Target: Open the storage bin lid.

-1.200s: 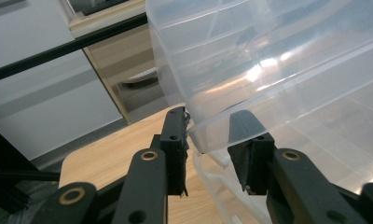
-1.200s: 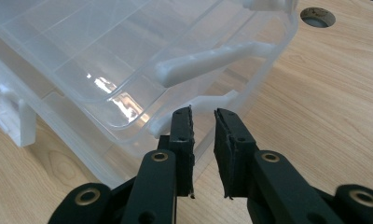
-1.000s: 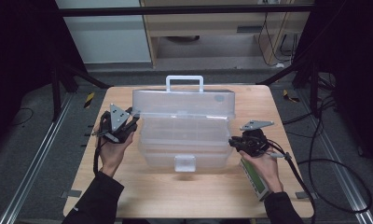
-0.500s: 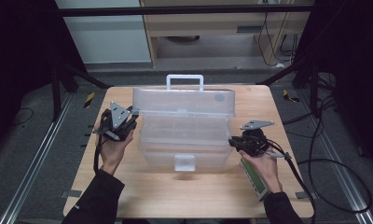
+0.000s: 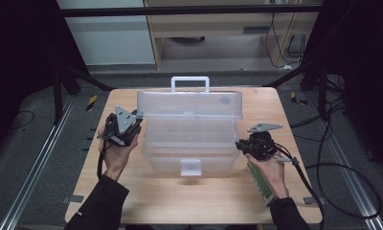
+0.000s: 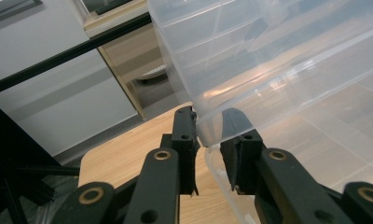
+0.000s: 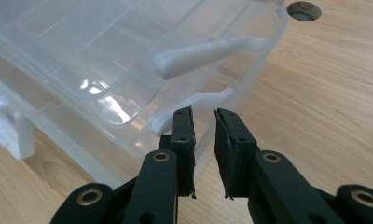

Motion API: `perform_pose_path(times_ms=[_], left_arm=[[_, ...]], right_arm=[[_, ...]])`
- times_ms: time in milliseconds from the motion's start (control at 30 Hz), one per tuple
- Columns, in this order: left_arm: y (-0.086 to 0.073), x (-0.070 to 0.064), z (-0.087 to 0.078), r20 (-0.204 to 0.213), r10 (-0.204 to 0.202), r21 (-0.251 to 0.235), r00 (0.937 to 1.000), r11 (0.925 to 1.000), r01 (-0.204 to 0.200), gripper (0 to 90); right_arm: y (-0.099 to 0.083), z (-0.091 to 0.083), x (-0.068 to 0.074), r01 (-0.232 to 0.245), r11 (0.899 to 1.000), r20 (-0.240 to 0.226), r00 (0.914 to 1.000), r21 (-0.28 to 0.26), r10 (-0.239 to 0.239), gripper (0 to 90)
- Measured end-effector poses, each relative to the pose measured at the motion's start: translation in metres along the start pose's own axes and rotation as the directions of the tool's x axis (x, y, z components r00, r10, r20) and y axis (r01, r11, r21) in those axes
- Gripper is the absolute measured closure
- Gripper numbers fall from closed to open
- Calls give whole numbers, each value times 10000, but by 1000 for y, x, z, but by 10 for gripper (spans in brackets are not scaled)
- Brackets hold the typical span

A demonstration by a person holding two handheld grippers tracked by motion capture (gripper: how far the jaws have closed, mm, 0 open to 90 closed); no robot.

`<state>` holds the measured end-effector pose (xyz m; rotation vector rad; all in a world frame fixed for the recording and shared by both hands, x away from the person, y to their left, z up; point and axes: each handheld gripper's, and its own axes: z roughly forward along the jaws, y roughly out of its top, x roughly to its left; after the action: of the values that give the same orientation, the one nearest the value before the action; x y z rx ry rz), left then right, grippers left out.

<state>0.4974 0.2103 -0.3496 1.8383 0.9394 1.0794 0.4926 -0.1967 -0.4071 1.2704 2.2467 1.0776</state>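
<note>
The left claw [image 6: 208, 135] has its jaws a narrow gap apart, with the corner edge of the raised clear lid [image 6: 278, 60] sitting between their tips; whether the pads actually press the plastic cannot be told. In the high view this left claw [image 5: 133, 125] sits at the 9 o'clock end of the clear plastic organiser box [image 5: 189, 139], at the lid's lower left corner.

The right claw [image 7: 204, 126] also stands slightly parted, holding nothing; its tips lie just short of a white plastic hinge arm [image 7: 194, 105] on the box's side wall. Seen from above, the right claw [image 5: 241, 145] is at the box's 3 o'clock end, close beside the tray [image 5: 192, 136].

No writing can be read on the box. A round grey mark [image 5: 224, 101] sits on the lid toward 1 o'clock, too small to make out. A green-and-white flat packet [image 5: 259, 181] lies on the counter [image 5: 189, 201] under the right hand, its print illegible.

The box rests mid-counter, lid tilted up toward 12 o'clock with its white handle [image 5: 190, 83] on top. The tray's divided compartments look empty, and a white latch [image 5: 190, 167] hangs at the box's 6 o'clock side.
</note>
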Motion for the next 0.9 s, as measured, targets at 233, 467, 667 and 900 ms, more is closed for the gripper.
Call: perform_pose_path(times_ms=[233, 467, 667, 900], left_arm=[[7, 3, 3, -66, -12, 183, 10000, 9998, 13, 768], [13, 7, 7, -111, -22, 322, 9999, 9995, 26, 782], [17, 10, 11, -171, -3, 342, 9999, 9994, 9, 792], [21, 13, 15, -94, -47, 153, 9999, 9999, 48, 798]], right_arm=[[0, 0, 0, -33, 10000, -107, 9999, 8, 33, 796], [0, 1, 0, 43, 10000, -67, 10000, -5, -44, 795], [-1, 1, 0, 85, 10000, -43, 10000, -12, -85, 792], [-1, 1, 0, 117, 9999, -14, 9999, -25, -117, 789]])
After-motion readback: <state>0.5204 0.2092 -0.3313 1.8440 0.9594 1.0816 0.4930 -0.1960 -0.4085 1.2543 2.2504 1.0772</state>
